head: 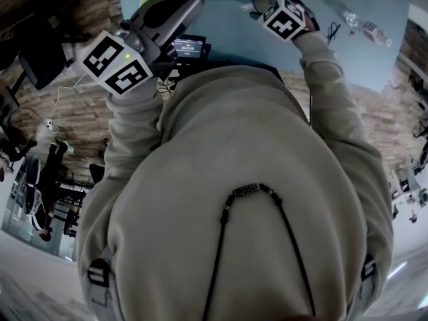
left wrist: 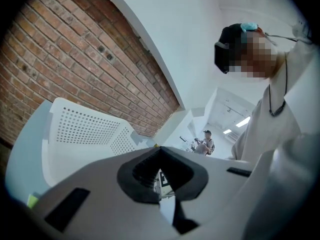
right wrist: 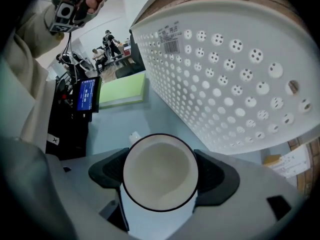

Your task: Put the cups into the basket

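Cup [right wrist: 159,176], white with a dark rim, sits clamped between the jaws of the right gripper [right wrist: 160,170]. In the right gripper view we see its open mouth facing us. Its lower wall is cut off by the gripper body, so we cannot tell whether it touches the light blue table [right wrist: 130,119]. It is outside the white perforated basket [right wrist: 225,69], whose outer wall fills that view from 12 to 3 o'clock, near the cup. The far side of the basket runs out of the picture.

At 10 o'clock a lit blue screen [right wrist: 87,94] stands beside a pale green sheet [right wrist: 122,90].

In its own view we find the left gripper [left wrist: 161,176] with its jaws together on nothing, only a thin slit between the dark pads. The basket lies at 9 o'clock there, under a brick wall [left wrist: 60,49], and its left end fades into the dark lens edge.

From the head view a beige hoodie [head: 241,179] fills most of the picture. The table shows only at 12 o'clock and the basket is a mere white sliver at the top edge. The jaws of both grippers are hidden behind the marker cubes, and we cannot make the cup out clearly. Several small things [head: 368,29] at 1 o'clock are too small to name.
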Demonstrator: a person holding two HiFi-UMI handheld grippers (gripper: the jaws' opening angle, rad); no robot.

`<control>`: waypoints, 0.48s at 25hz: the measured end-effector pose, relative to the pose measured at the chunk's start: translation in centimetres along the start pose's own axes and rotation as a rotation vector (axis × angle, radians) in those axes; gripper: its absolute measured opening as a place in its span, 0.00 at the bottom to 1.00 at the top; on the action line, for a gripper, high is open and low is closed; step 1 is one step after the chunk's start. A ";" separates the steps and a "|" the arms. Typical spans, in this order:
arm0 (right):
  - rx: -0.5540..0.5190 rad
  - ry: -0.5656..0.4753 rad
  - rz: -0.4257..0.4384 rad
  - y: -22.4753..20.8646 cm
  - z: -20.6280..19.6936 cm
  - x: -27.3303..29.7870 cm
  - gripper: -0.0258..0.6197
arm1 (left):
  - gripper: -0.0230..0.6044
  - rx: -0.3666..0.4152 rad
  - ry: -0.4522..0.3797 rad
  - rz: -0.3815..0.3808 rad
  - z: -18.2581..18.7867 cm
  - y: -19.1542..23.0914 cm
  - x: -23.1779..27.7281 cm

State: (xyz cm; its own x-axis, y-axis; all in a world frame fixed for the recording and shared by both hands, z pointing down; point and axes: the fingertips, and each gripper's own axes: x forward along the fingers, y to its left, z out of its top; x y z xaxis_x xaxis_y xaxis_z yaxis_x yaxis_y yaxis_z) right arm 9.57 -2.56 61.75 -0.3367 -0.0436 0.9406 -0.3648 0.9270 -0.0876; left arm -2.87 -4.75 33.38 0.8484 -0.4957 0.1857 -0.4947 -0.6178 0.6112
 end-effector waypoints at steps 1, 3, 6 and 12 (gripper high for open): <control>0.007 -0.008 -0.005 -0.1 0.0 -0.6 0.67 | 0.03 0.006 -0.001 -0.005 0.2 -0.2 0.1; 0.012 -0.032 -0.028 -0.3 0.4 -2.2 0.67 | 0.03 0.022 -0.003 -0.020 0.6 -0.9 0.2; 0.018 -0.086 -0.071 -0.6 1.5 -5.2 0.67 | 0.03 0.048 -0.006 -0.040 1.1 -2.0 0.1; 0.042 -0.160 -0.142 -0.7 2.2 -10.1 0.67 | 0.03 0.108 -0.009 -0.071 2.4 -3.9 0.1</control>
State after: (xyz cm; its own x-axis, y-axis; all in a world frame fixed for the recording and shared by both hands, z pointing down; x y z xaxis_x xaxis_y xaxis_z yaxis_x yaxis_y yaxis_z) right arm 11.28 -3.59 51.55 -0.4115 -0.2347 0.8807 -0.4532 0.8911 0.0258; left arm -1.31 -3.83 29.21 0.8806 -0.4535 0.1374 -0.4511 -0.7138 0.5357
